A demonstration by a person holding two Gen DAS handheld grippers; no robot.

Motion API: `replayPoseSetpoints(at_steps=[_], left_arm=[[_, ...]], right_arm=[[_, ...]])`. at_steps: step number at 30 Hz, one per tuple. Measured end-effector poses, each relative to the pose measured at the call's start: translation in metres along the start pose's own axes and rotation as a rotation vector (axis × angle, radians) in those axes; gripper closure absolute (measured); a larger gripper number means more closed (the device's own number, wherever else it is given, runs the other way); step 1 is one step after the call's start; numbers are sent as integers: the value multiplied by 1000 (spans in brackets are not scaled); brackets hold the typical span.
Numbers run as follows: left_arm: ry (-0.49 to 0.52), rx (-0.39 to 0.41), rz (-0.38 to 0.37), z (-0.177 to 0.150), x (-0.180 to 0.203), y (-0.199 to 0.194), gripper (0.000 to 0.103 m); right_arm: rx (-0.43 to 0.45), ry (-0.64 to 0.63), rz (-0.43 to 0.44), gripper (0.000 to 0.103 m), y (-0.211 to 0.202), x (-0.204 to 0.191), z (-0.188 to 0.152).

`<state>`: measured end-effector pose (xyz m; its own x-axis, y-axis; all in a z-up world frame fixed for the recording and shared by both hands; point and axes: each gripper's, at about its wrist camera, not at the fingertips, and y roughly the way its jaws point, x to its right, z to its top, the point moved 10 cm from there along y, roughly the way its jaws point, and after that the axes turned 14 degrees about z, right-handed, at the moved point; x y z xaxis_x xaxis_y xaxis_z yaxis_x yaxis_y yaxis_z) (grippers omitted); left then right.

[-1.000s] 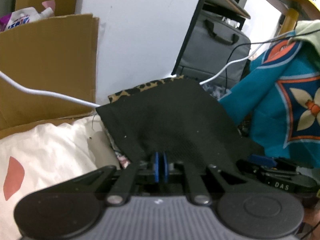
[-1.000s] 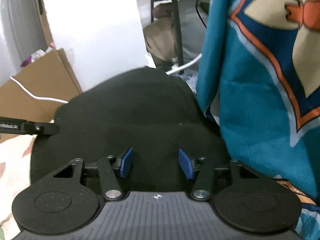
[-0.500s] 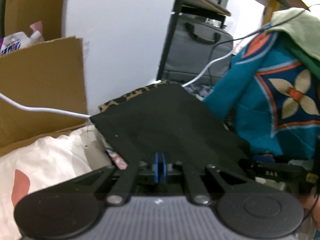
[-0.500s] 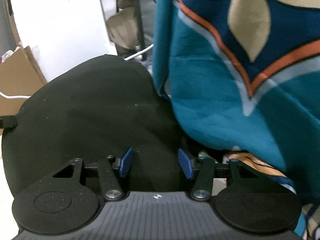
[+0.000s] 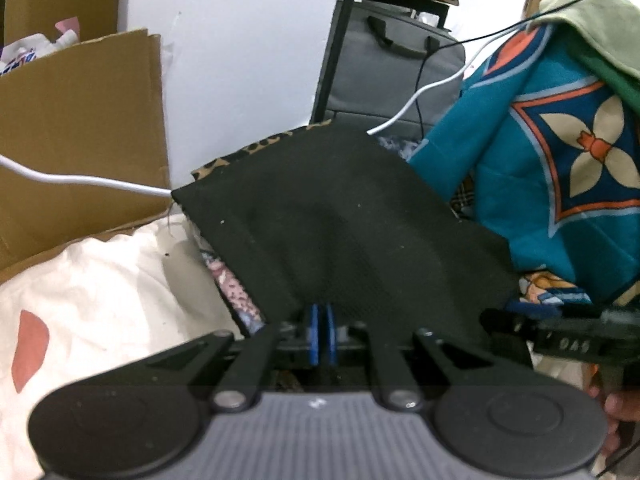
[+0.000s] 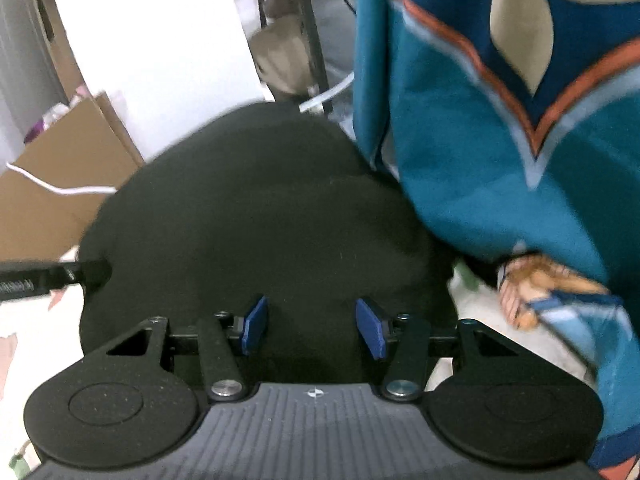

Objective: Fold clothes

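Both views have slid sideways, the teal patterned cloth [image 6: 500, 152] now crowding my right side, so I judge the fold is being carried across. Left gripper [image 5: 319, 330]: blue pads pinched together on the near edge of the black garment [image 5: 340, 224]. Right gripper [image 6: 311, 326]: pads apart over it, gripping nothing. Writing: "DAS" on the other tool, nothing else legible.
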<state>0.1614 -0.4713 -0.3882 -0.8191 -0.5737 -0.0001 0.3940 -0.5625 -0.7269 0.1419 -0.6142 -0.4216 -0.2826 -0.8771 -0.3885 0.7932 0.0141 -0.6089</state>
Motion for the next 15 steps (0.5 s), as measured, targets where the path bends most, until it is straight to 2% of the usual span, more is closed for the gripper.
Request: replayPoseSetpoints(at_steps=[6, 10, 11, 12, 13, 15], left_arm=[[20, -20, 32, -4, -2, -3, 97], [12, -48, 43, -3, -7, -14, 97], [-4, -55, 37, -1, -10, -18, 91], [-19, -58, 34, 1, -13, -22, 75], [-30, -55, 40, 4, -16, -27, 67], [-48, -47, 53, 10, -22, -37, 36]], right_arm=[[-9, 64, -35, 46, -8, 9, -10], [-7, 88, -25, 46, -14, 3, -8], [-4, 93, -19, 46, -14, 1, -5], [-1, 97, -12, 46, -16, -3, -3], [1, 101, -8, 45, -17, -7, 1], [4, 110, -1, 44, -19, -15, 9]])
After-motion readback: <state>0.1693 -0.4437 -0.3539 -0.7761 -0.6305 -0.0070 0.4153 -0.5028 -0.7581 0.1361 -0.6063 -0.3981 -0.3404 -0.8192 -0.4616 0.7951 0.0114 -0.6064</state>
